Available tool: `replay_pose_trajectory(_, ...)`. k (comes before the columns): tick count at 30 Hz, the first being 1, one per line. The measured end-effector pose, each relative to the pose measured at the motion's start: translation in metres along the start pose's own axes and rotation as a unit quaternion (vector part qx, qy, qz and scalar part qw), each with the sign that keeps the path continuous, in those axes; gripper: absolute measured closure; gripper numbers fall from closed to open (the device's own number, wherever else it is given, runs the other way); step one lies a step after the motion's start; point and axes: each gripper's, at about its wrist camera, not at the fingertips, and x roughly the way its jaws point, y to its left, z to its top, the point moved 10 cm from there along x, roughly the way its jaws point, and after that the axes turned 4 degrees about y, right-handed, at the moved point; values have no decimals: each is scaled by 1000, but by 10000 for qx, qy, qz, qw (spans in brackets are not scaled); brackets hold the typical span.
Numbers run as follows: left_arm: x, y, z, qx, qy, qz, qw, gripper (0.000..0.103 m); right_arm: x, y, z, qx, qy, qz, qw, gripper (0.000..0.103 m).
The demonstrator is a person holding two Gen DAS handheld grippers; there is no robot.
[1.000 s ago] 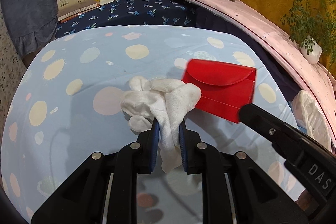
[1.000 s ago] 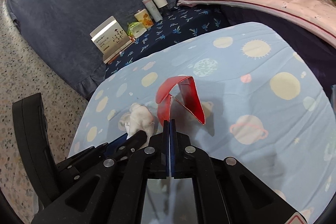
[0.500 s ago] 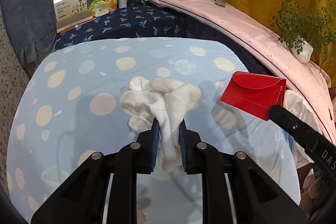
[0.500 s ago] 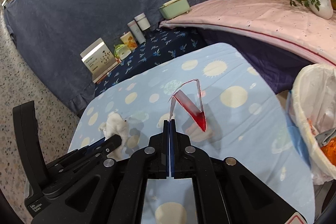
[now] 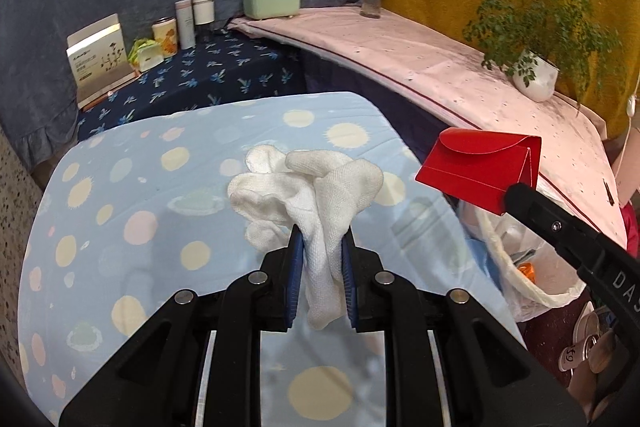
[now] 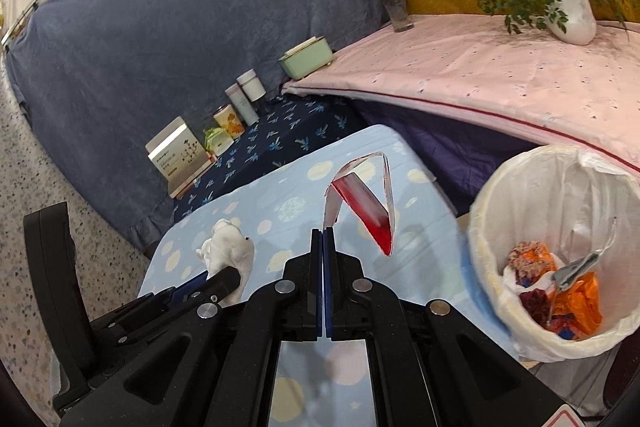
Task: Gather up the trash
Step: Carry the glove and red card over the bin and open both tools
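Left gripper [image 5: 320,259] clamped on soft, limp white glove [image 5: 316,187] | right gripper [image 6: 322,247] pinched stiff, light red card box [image 6: 366,203] by its flap edge

The cloth-covered table [image 5: 120,211] stands in the foreground. The white glove [image 5: 316,187] hangs above its middle, the folded card box [image 5: 480,163] to the glove's right, over the table's right edge. The lined bin [image 6: 532,195] stands beside that right edge, wrappers [image 6: 560,291] inside. Behind the table, a low surface [image 5: 208,75] carries a booklet [image 5: 100,59], tins [image 5: 188,19] and a lidded box [image 5: 272,3]. A potted plant [image 6: 572,15] sits on the long bench [image 6: 480,75] behind the bin.
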Motion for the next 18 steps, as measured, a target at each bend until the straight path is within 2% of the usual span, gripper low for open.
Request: replay_pose_trajectory(18,10,-141,-2,797,91,-615,9949,85,-76,-125,11,690,-512,-599,9945,101)
